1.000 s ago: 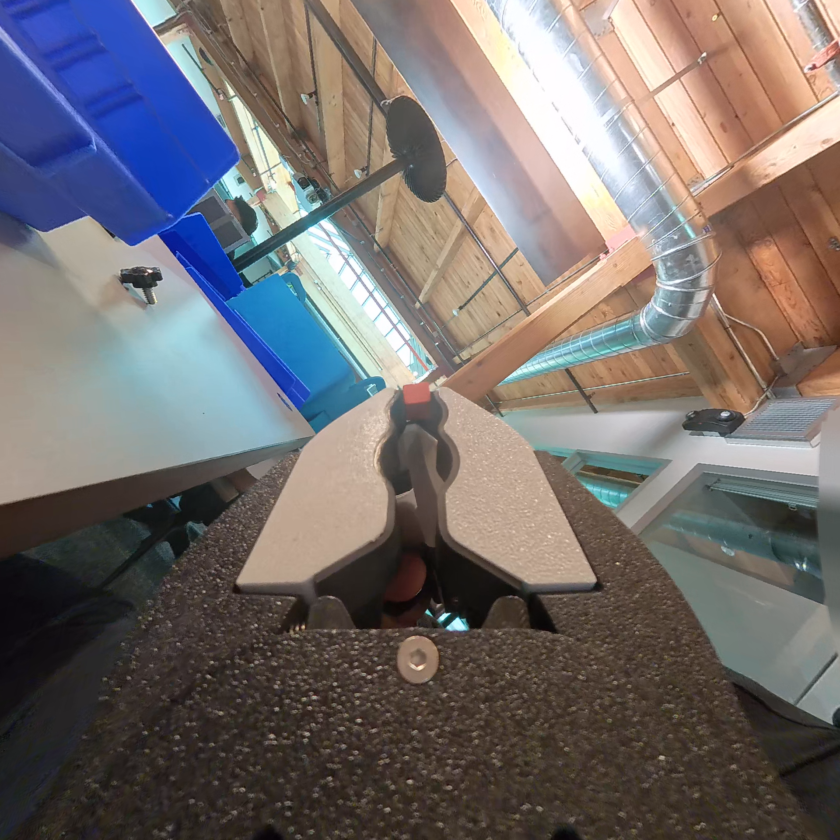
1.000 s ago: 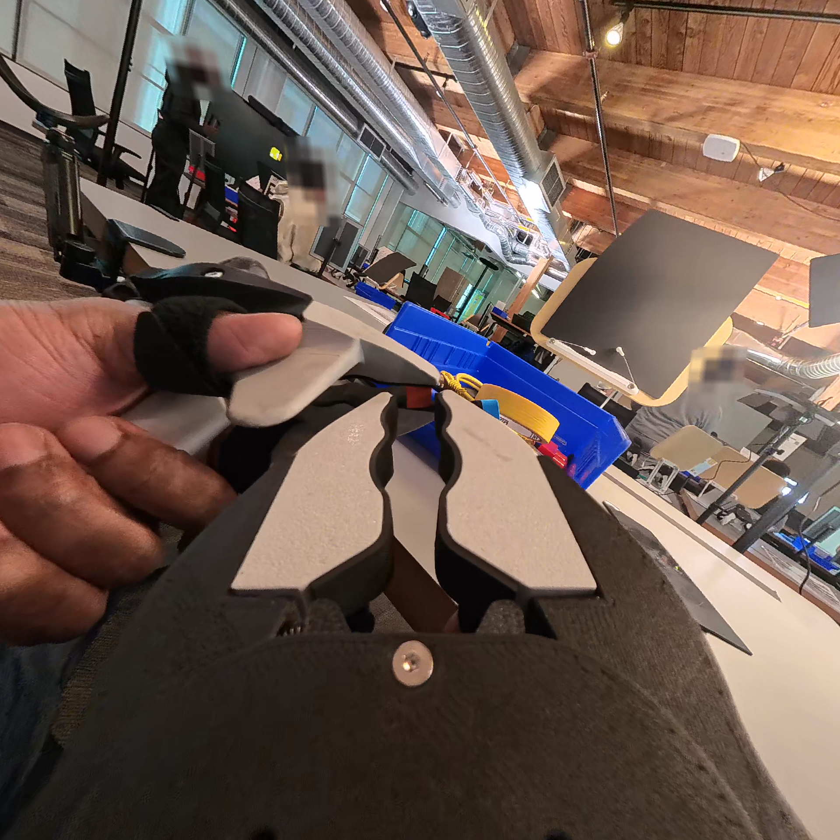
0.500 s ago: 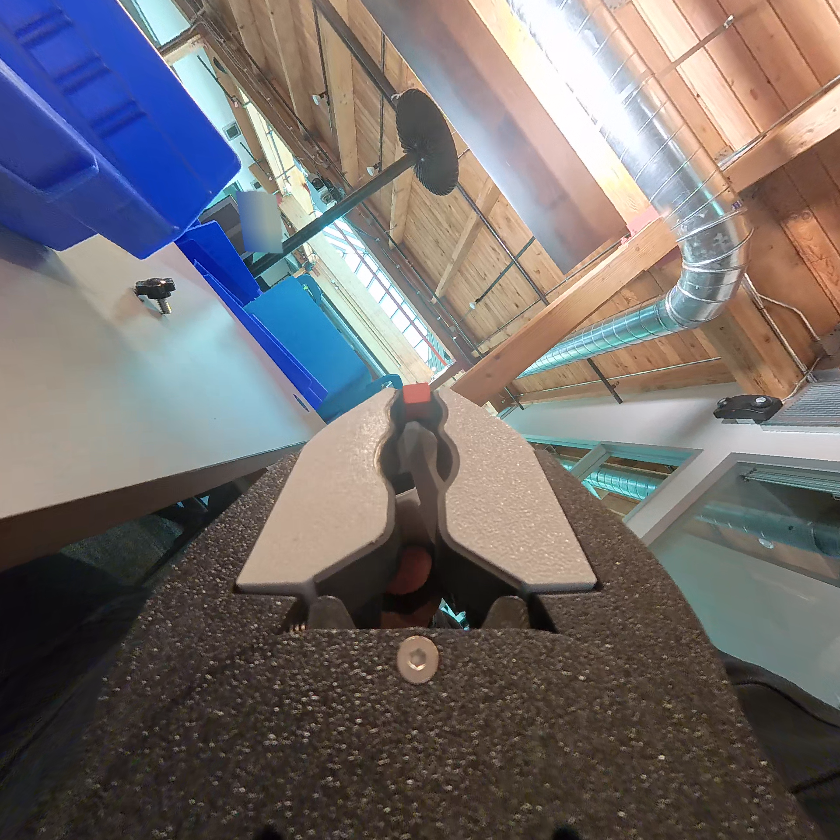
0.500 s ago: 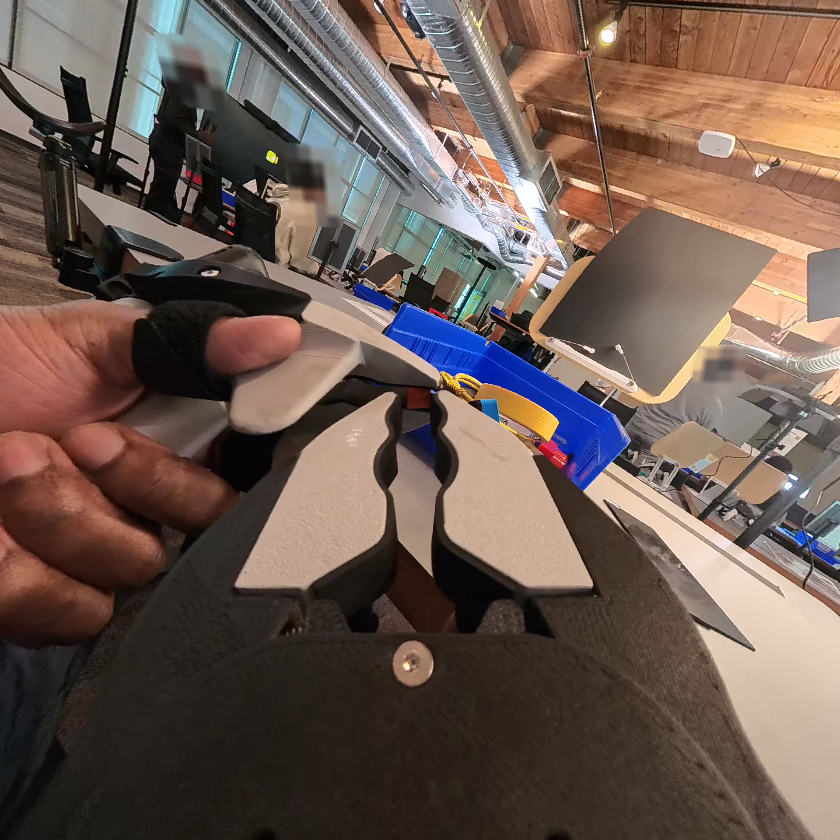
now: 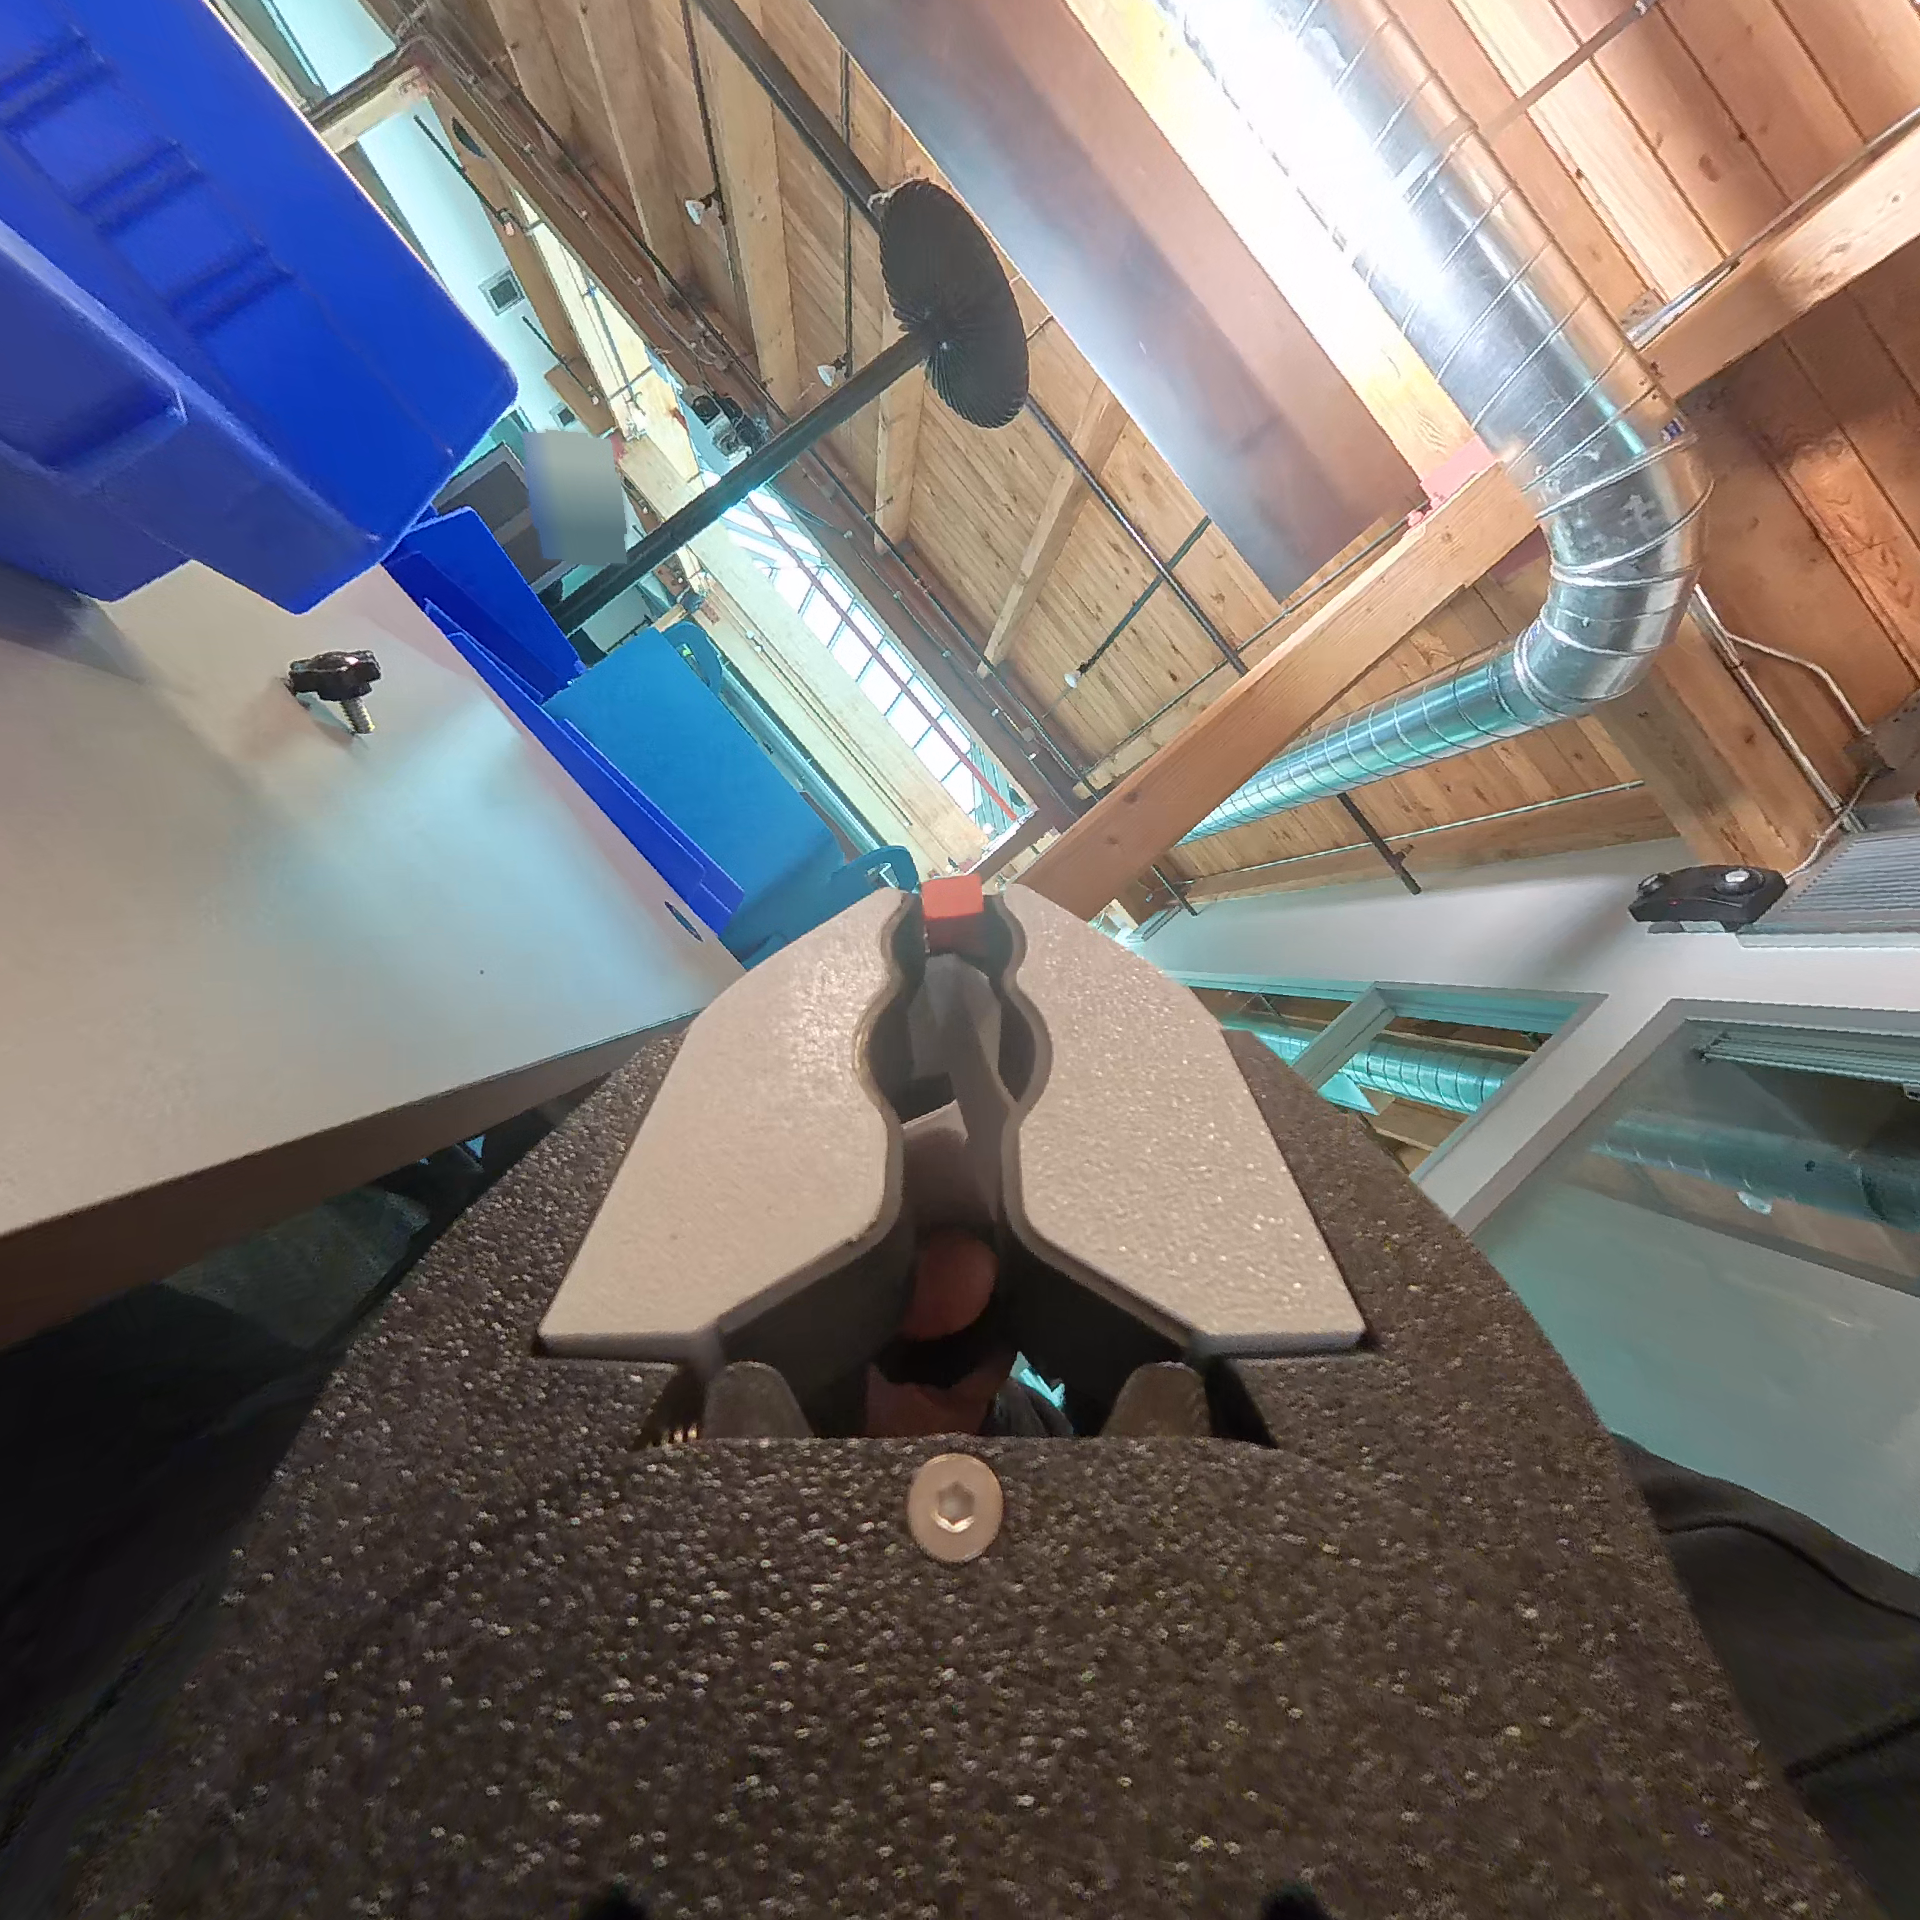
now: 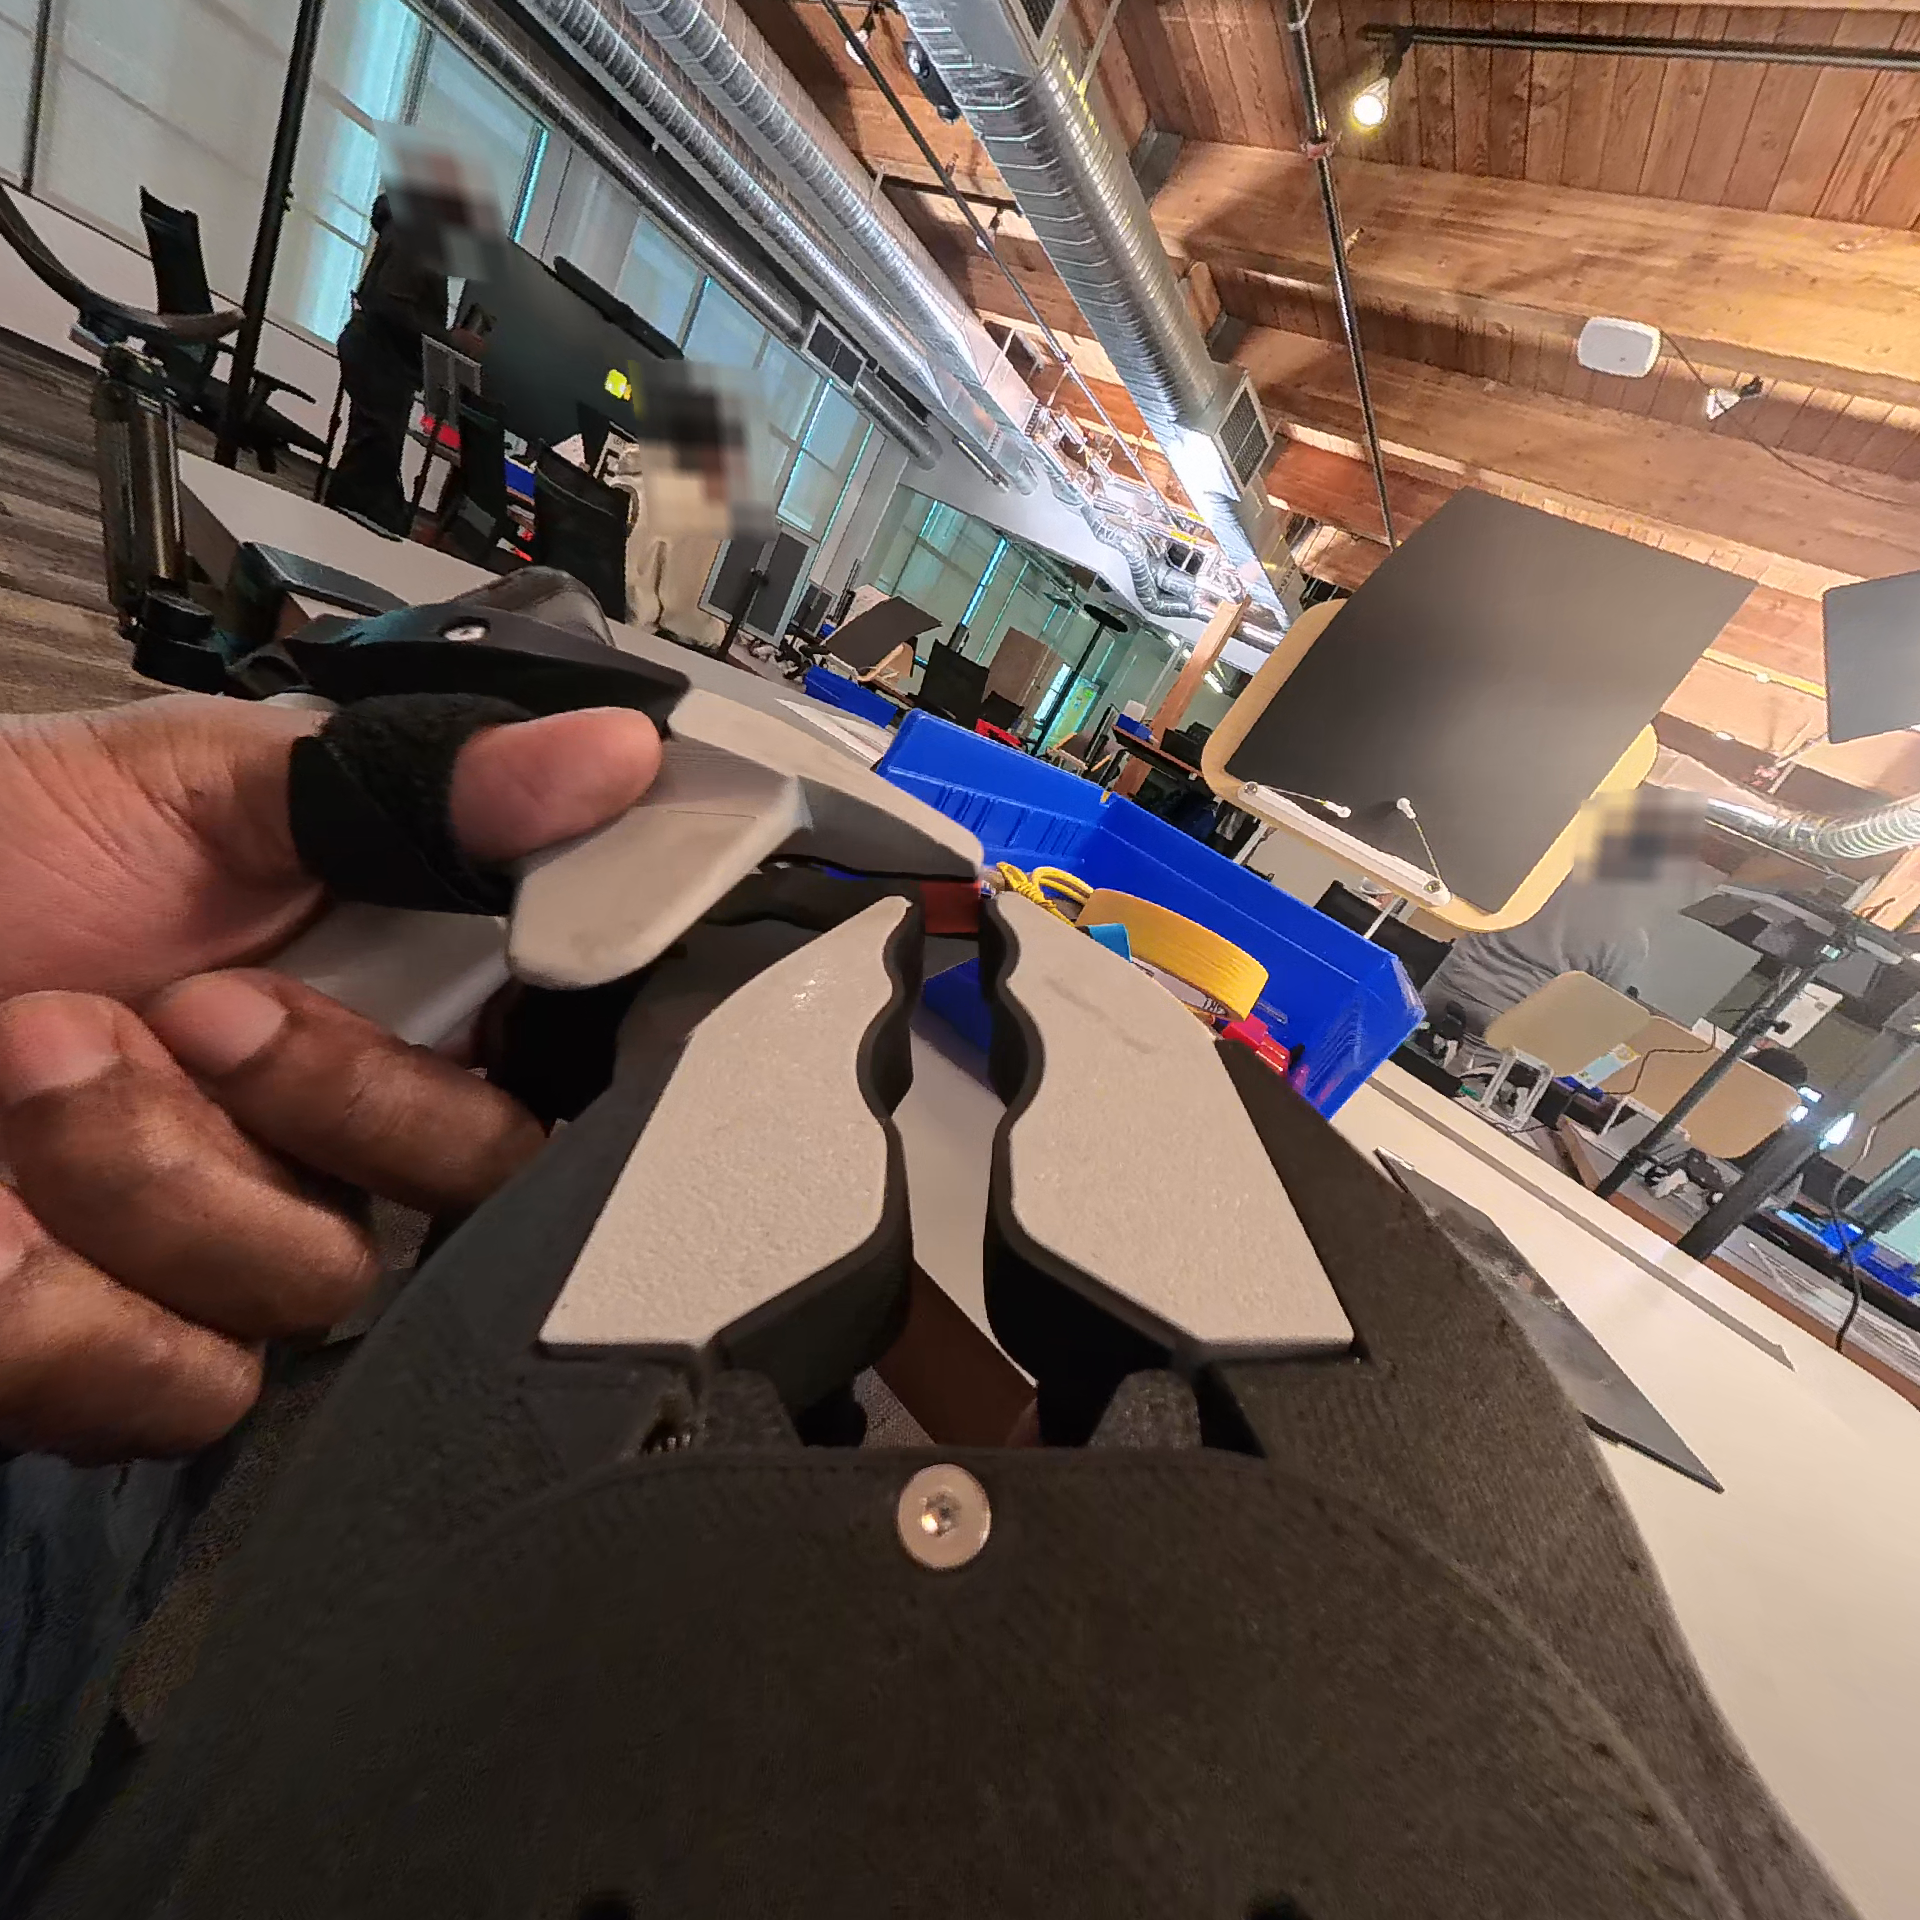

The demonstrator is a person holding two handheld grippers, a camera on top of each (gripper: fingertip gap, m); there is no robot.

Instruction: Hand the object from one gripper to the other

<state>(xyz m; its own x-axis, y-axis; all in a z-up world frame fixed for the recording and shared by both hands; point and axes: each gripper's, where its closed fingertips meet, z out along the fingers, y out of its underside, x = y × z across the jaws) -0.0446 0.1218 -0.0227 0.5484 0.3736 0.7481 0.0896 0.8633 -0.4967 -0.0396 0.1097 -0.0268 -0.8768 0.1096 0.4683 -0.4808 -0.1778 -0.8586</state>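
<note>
A small red block (image 5: pixel 954 902) is pinched at the tips of my left gripper (image 5: pixel 954 920), which is shut on it and held off the table's near edge. In the right wrist view the same red block (image 6: pixel 950 916) sits between the tips of my right gripper (image 6: pixel 950 925), whose jaws are closed in against its sides. The left gripper (image 6: pixel 956 871) comes in from the left there, held by a hand (image 6: pixel 208 935), and crosses the right one at right angles. One grey finger (image 5: pixel 940 1029) of the right gripper shows edge-on between the left's fingers.
A grey table (image 5: pixel 260 935) lies to the left with a black knob bolt (image 5: pixel 335 681) and blue bins (image 5: pixel 208 312). In the right wrist view, a blue bin (image 6: pixel 1340 997) holds a yellow tape roll (image 6: pixel 1174 951); a black mat (image 6: pixel 1538 1340) lies on the table. People stand far back. Only a small space, under 4 cm, lies between the two pairs of fingers.
The right gripper's jaws have narrowed onto the red block. The left gripper has stayed shut on it and both have tilted slightly.
</note>
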